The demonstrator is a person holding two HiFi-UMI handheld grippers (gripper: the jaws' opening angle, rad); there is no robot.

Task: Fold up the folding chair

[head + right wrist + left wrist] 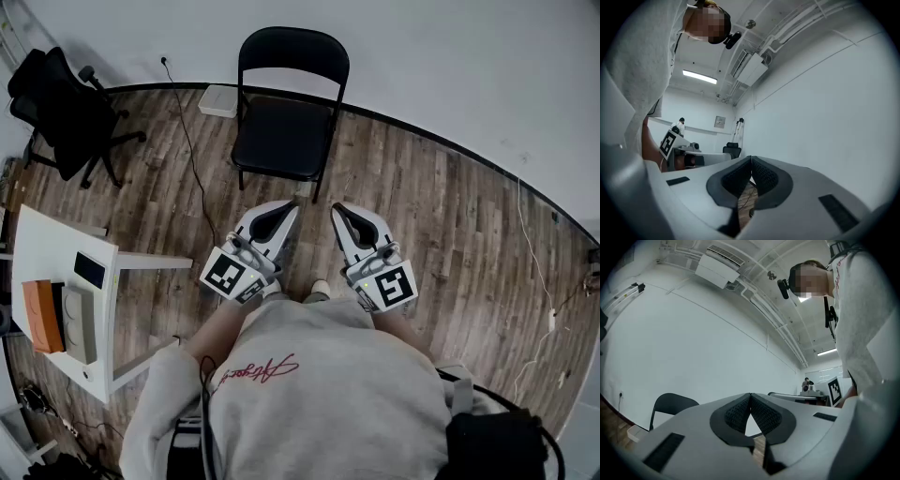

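Wood floor (450, 234) bears the open folding chair (281, 131); left tongs (287, 208), right tongs (338, 210) closed (empty).

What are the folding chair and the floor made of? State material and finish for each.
The folding chair: probably black-painted metal tube, judging by its thin curved frame; seat and back look matte black, perhaps vinyl. The floor: wood or wood-look laminate, showing plank seams and grain.

Matt black folding chair (287, 122) on rough wood-plank floor (441, 225).
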